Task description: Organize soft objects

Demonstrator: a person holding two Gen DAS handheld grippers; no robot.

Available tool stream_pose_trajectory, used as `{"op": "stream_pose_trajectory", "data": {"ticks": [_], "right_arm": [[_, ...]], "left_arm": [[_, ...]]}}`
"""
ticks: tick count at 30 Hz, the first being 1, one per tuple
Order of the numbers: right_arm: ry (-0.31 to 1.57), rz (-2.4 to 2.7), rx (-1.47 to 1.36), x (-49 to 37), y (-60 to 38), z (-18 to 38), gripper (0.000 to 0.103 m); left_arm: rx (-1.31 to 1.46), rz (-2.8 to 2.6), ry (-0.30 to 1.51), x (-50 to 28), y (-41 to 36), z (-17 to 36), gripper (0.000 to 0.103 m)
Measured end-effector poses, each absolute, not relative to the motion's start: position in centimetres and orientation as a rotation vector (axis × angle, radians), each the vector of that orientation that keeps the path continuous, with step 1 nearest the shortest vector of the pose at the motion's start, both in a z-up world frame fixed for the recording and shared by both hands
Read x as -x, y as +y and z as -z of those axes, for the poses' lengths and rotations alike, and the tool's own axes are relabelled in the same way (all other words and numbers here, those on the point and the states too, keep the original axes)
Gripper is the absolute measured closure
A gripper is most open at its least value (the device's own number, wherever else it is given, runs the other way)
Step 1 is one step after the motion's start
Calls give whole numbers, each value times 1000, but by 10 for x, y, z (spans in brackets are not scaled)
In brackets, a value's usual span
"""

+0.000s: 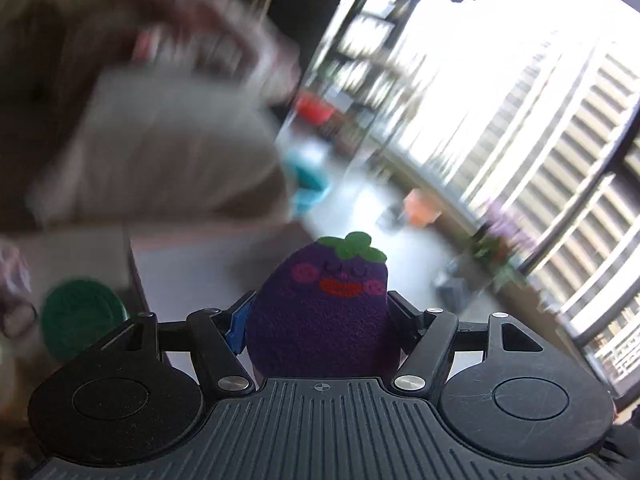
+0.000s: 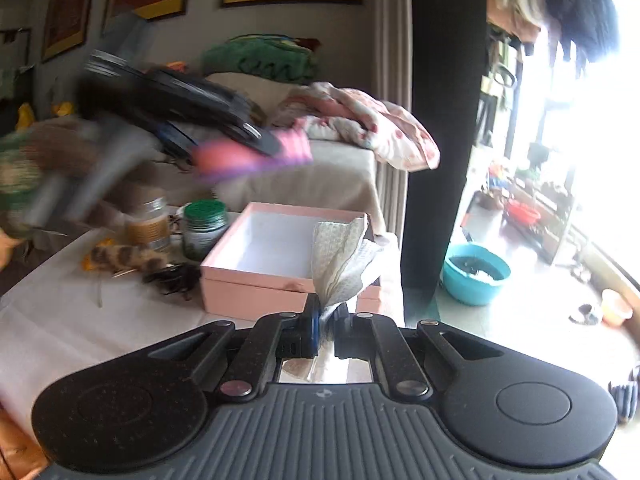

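Left tool: closed partway on a purple eggplant plush, both fingers pressed against its flanks, blue pad showing on the left finger. Smiling red mouth, pink cheeks and green felt stem facing the camera, toy held upright and lifted clear of the bench. Seen from the right wrist, same left tool a dark smear in the air at upper left, above and behind the pink box, with a pink-purple streak at its tip.

Right tool: nearly shut, pinching the lower end of a crumpled white patterned cloth, which fans upward in front of the box's near right corner. Box open, white inside, sitting on the white-covered bench.

Left of the box: a striped yellow-and-brown plush lying on the bench, a dark beetle-like toy just beside it, a green-lidded jar and a clear jar with a tan label behind. No lettering legible on either jar.

Left-wrist background heavily motion-blurred: only a green lid at lower left, a pale bedding mass and a teal basin distinguishable. Teal basin sharp on the floor at right in the right-wrist view. Window glare washing out the far right.
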State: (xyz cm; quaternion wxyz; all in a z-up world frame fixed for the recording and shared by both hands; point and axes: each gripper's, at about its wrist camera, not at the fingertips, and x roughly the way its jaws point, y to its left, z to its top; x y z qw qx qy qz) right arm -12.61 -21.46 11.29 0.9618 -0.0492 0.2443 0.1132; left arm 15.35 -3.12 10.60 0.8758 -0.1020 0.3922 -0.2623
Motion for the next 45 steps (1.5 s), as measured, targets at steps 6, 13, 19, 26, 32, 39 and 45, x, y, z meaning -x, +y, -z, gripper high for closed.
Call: {"op": "stream_pose_trajectory", "data": {"ticks": [6, 13, 19, 26, 32, 39, 45], "right_arm": [[537, -215, 82, 84, -229, -109, 97], [513, -204, 69, 27, -215, -125, 97], [566, -295, -32, -24, -198, -141, 96], [837, -399, -138, -123, -152, -136, 59], [704, -408, -40, -82, -141, -130, 48], [524, -563, 366, 0, -38, -102, 41], [563, -636, 510, 7, 27, -56, 45]], "left_arm": [[242, 514, 829, -183, -25, -55, 30], [-57, 565, 604, -146, -24, -83, 31], [230, 587, 499, -108, 50, -100, 31], [220, 376, 431, -66, 133, -112, 31], [101, 238, 549, -39, 201, -91, 31], [59, 365, 639, -30, 180, -52, 31], [153, 351, 569, -25, 192, -64, 31]]}}
